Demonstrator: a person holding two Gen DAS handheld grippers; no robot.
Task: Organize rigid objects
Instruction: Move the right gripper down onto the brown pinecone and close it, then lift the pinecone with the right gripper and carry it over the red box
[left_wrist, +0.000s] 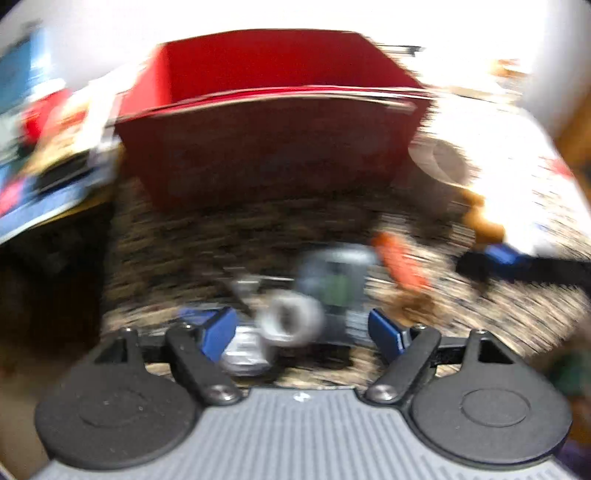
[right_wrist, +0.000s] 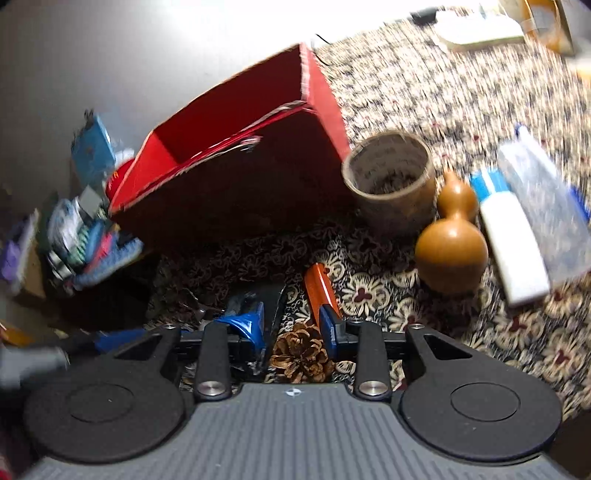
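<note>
L gripper (left_wrist: 301, 328) jaws wide apart, nothing clamped; a silver ring-shaped metal thing (left_wrist: 290, 319) w/ a grey gadget (left_wrist: 334, 277) sits between the blue pads (left_wrist: 218, 332) on the patterned cloth (left_wrist: 177, 243) (heavy blur, can't tell contact). Red box (left_wrist: 266, 147) stands open-topped just behind. R gripper (right_wrist: 293, 330) also open, empty, pine cone (right_wrist: 301, 350) between its fingers, orange lighter (right_wrist: 321, 286) touching the right pad. Tape roll (right_wrist: 391, 181) beside box, gourd (right_wrist: 452, 236) just right of it, white bottle (right_wrist: 513, 240) near.
</note>
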